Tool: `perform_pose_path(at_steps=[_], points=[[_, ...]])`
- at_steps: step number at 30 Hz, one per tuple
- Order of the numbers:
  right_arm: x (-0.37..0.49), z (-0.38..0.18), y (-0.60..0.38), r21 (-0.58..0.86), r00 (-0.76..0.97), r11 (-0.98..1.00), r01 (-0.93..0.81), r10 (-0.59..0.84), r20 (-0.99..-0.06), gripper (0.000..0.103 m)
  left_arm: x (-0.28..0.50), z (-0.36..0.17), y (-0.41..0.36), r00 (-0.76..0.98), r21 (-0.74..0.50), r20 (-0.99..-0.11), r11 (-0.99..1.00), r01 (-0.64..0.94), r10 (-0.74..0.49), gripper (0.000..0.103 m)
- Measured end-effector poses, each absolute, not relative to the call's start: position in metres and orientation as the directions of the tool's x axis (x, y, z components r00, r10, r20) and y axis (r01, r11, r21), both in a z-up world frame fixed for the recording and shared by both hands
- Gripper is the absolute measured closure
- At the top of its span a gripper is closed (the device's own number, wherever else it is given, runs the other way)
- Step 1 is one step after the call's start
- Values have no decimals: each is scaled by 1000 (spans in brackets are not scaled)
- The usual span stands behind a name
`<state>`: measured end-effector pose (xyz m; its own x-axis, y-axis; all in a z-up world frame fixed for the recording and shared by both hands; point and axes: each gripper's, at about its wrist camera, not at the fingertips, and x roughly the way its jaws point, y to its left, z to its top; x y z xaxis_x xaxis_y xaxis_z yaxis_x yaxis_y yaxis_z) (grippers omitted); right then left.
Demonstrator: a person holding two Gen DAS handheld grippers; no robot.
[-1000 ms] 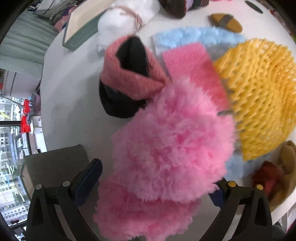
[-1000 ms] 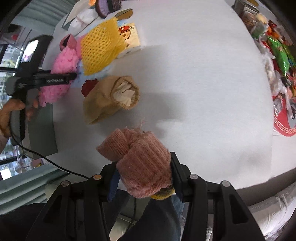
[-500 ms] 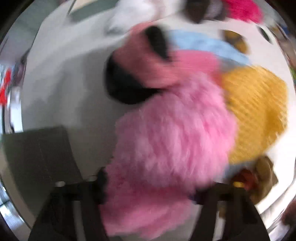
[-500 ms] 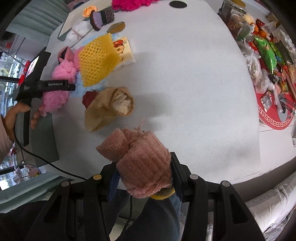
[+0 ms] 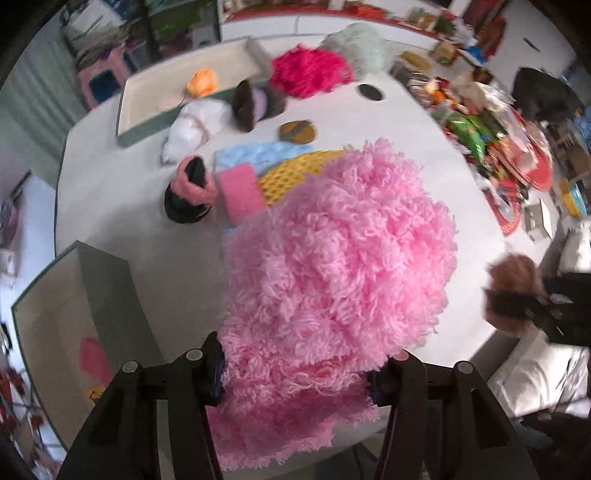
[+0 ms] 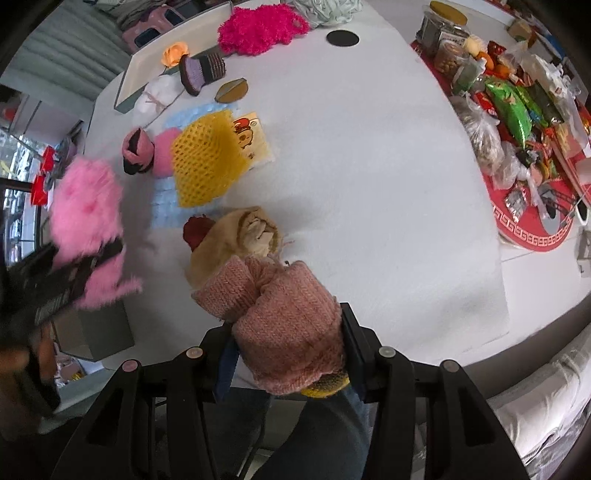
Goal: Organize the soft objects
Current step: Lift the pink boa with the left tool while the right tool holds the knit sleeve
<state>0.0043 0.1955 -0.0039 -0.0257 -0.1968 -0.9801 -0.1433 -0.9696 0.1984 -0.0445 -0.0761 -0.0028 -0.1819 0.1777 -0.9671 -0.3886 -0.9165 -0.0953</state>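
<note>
My left gripper [image 5: 295,373] is shut on a fluffy light-pink bundle [image 5: 332,280] and holds it raised above the white table; it also shows in the right wrist view [image 6: 86,218]. My right gripper [image 6: 288,354] is shut on a dusty-pink knitted item [image 6: 284,317] near the table's front edge. On the table lie a yellow mesh piece [image 6: 207,162], a tan rolled cloth [image 6: 236,240], a pink-and-black knit roll [image 5: 188,184], a pink sponge [image 5: 240,190] and a light-blue fuzzy cloth [image 5: 258,153].
An open grey box [image 5: 107,295] stands at the left front. A second open box [image 5: 147,110] with an orange flower [image 5: 202,82] is at the back left. A magenta fluffy piece [image 6: 258,27], a purple knit hat [image 6: 201,70], and snack packets [image 6: 517,110] at the right.
My left gripper has lifted the fluffy pink bundle off the table and pulled back, so more of the table shows. My right gripper still holds the knitted item.
</note>
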Motion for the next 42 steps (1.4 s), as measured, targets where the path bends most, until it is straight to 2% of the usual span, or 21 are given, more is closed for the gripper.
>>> perform_pose_path(at_steps=[8, 42], points=[[-2, 4, 160, 174, -13, -982, -77, -173, -985, 50, -13, 27, -69, -271, -75, -937, -883, -463, 221, 47], [2, 24, 108, 126, -49, -992, -16, -126, -991, 50, 7, 59, -129, -384, -108, -886, -923, -370, 258, 47]])
